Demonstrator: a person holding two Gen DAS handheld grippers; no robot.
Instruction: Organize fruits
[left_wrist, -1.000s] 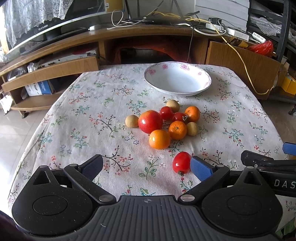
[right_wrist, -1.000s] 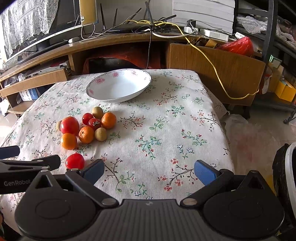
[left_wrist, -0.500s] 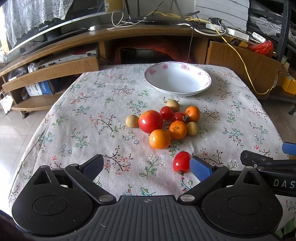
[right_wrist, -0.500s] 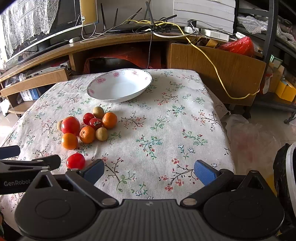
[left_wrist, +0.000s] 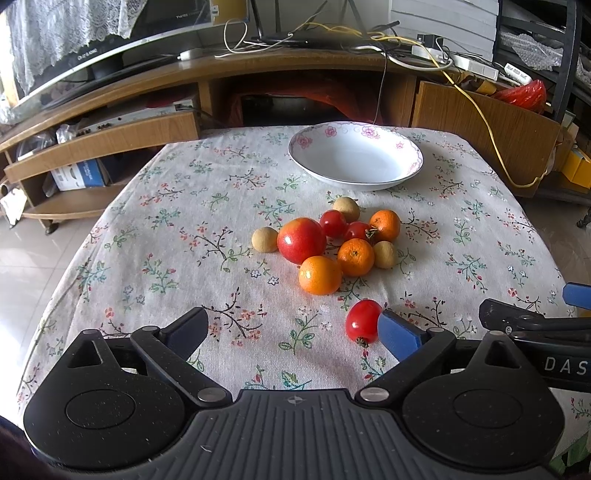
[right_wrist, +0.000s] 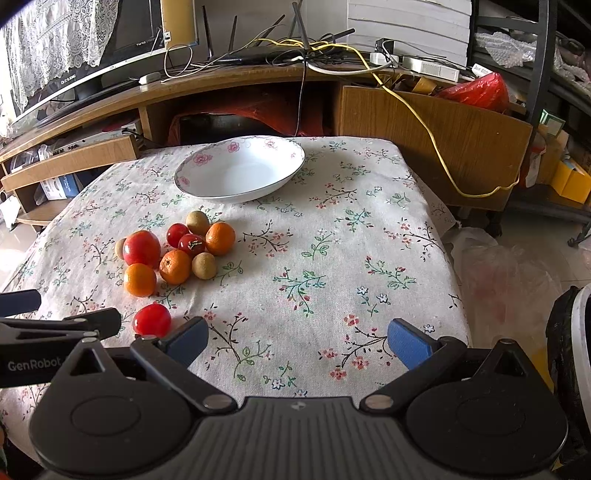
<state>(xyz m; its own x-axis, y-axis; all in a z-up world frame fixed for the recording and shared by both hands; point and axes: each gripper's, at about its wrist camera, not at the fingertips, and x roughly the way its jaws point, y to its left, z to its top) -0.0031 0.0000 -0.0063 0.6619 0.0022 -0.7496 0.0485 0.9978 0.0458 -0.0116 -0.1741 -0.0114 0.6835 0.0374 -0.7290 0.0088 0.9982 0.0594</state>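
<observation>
A cluster of fruit lies mid-table: a red apple (left_wrist: 301, 240), three oranges such as the nearest one (left_wrist: 320, 275), small red tomatoes (left_wrist: 332, 222) and tan longans (left_wrist: 264, 239). A lone red tomato (left_wrist: 362, 320) lies nearer, just left of my left gripper's right fingertip (left_wrist: 397, 334). An empty white floral bowl (left_wrist: 355, 156) stands behind the cluster. My left gripper (left_wrist: 293, 328) is open and empty over the cloth. My right gripper (right_wrist: 297, 341) is open and empty, to the right of the lone tomato (right_wrist: 152, 319). The cluster (right_wrist: 173, 266) and the bowl (right_wrist: 240, 170) also show in the right wrist view.
The table carries a floral cloth (left_wrist: 177, 229). A wooden TV stand (left_wrist: 258, 74) with cables stands behind it. The table's right edge (right_wrist: 443, 229) drops to the floor, where a plastic bag (right_wrist: 498, 273) lies.
Both grippers have crept slightly forward toward the fruit. Nothing was taken hold of or moved.
</observation>
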